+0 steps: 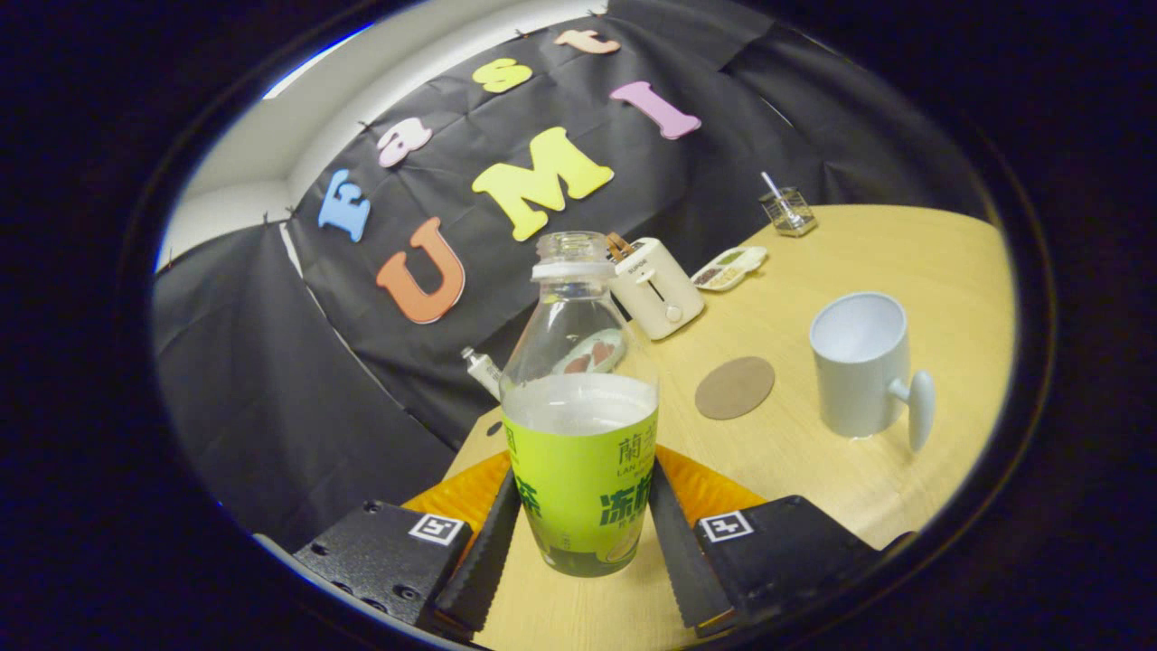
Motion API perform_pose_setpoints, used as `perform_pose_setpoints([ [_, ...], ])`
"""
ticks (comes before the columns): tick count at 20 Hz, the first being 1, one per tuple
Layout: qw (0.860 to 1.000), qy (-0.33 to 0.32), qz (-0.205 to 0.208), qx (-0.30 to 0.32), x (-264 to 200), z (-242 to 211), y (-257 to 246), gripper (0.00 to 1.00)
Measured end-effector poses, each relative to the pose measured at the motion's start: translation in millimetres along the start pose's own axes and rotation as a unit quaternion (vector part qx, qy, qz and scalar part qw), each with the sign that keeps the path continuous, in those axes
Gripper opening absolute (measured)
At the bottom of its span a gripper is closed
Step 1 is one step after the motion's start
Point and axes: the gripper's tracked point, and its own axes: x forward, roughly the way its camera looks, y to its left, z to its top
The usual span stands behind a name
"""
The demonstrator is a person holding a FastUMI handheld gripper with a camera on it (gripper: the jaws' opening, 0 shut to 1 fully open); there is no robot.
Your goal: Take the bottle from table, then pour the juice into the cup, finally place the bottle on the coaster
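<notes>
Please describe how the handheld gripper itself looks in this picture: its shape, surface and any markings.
The gripper has two long, narrow jaws with ribbed, toothed inner faces, one on each side of the bottle. Each jaw is fixed to a blocky, matte housing with visible screw holes. On top of each housing sits a small square tag with a black-and-white pattern. No cables are visible, and no hand or sleeve can be seen.

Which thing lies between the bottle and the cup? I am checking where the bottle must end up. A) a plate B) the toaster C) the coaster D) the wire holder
C: the round coaster lies flat on the table beyond the bottle held in the claw, with the cup on its far side.
</notes>
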Motion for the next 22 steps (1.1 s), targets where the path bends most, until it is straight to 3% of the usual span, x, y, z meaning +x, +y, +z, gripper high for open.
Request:
perform_pose_setpoints([
  [5, 0.994, -0.009, 0.015, 0.11, -7.0, 16.0, -13.1, 0.8],
  [9, 0.976, 0.006, 0.053, 0.211, -14.5, 20.3, -4.9, 0.79],
  [14, 0.961, 0.02, 0.066, 0.267, -20.8, 25.5, -5.3, 0.79],
  [18, 0.93, 0.031, 0.083, 0.357, -24.0, 34.1, -7.6, 0.79],
  [22, 0.911, 0.04, 0.094, 0.4, -27.0, 40.0, -6.9, 0.79],
])
